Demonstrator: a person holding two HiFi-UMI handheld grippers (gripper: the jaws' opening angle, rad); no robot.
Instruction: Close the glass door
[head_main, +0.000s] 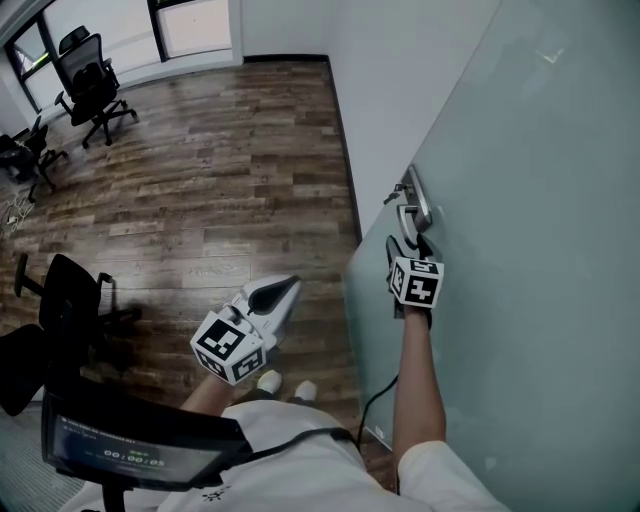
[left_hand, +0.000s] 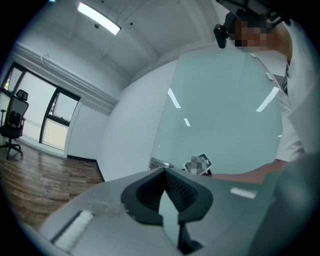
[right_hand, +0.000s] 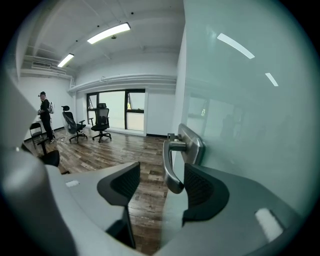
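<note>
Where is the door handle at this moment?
The door handle sits right of centre in the head view, on the edge of the glass door, just ahead of the right gripper; the right gripper view shows it between the open jaws.

The right tongs (right_hand: 159, 181) reach the door handle (right_hand: 171, 165) with jaws wide apart, the lever between them unpinched, and the bare right arm (head_main: 420, 390) stretched straight behind. The left tongs (left_hand: 164, 174) hang well left of the door handle, jaws together, empty.

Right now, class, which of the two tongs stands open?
The right tongs: their jaws stand apart, with the door handle between them and not clamped. The left tongs are shut and empty.
</note>
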